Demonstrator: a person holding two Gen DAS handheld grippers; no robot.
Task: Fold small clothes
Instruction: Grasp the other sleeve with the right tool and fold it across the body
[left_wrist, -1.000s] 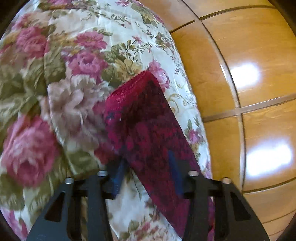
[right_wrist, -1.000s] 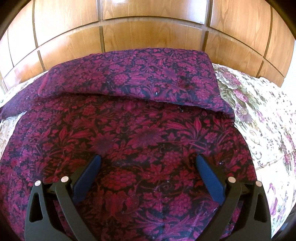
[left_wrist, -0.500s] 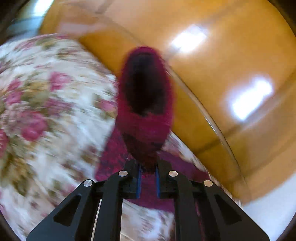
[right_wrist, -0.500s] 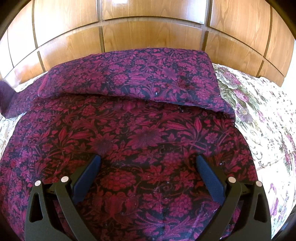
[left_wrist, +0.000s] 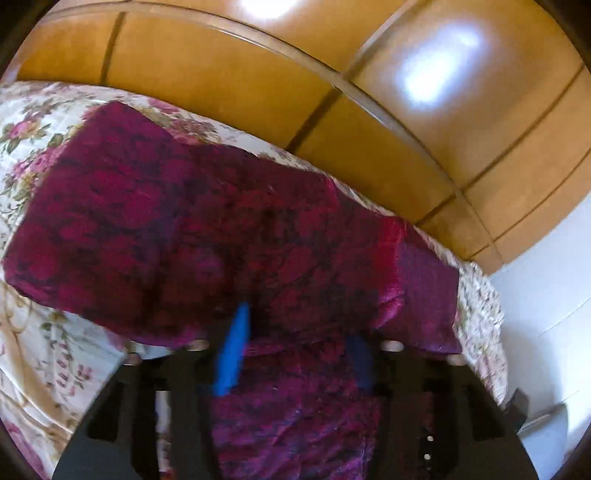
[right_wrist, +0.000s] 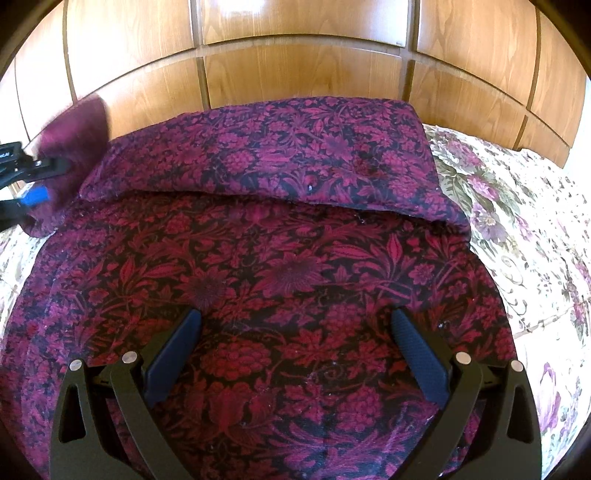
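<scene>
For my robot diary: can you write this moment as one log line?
garment: partly folded on bedspread | left gripper: jaws opening, cloth between | right gripper: open above garment

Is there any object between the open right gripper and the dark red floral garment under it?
Nothing visible does. The right gripper hangs open directly over the dark red floral garment, and only that cloth shows between its fingers.

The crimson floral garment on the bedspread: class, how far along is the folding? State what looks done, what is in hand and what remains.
Done: the garment's far edge is folded over into a band. In hand: the left gripper has a corner lifted, jaws opening, cloth between them. The right gripper hovers open. Left: laying that corner down and further folds, judging by the broad spread.
</scene>
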